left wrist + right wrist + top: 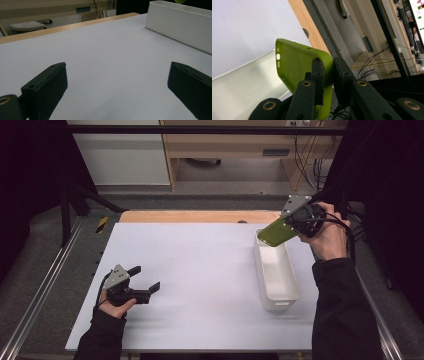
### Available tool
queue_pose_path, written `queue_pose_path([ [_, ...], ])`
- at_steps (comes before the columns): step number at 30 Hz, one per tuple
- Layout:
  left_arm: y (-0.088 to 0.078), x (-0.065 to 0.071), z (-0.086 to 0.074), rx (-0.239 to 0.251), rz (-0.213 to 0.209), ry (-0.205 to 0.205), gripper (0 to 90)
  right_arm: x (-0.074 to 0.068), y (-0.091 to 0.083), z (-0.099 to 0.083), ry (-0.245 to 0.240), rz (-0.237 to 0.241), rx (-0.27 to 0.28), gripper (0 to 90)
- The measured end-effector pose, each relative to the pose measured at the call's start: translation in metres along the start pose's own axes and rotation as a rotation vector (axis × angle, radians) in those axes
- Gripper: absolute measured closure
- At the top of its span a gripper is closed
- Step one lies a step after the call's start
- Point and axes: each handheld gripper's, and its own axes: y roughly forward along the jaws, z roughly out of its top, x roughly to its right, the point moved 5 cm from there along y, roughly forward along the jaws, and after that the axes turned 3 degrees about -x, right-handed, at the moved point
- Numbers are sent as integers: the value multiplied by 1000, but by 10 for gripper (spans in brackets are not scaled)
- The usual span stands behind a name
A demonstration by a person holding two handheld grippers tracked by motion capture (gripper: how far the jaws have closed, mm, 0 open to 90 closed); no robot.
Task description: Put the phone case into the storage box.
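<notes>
A grey carpeted floor (220,200) stretches beyond the white-topped table (200,270) with its pale wooden far edge (200,216). At twelve o'clock stands a light wooden desk (225,145), black cables (305,160) dangling at one o'clock; a white cabinet panel (120,155) at eleven.

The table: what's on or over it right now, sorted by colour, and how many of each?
Green: 1, the phone case, clamped in the right gripper above the bin's far end.
White: 1, the long plastic bin on the table's right side.
Black: 2, the right gripper and the left gripper, which is open and holds nothing.
Total: 4.
</notes>
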Motion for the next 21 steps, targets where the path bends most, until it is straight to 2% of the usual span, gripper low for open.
queue_pose_path([
  [6,0,0,-1,-4,-1,0,23,0,6,-1,-26,3,-23,795],
  [21,2,-1,-2,-9,-2,-1,23,-3,22,0,-157,26,-27,795],
])
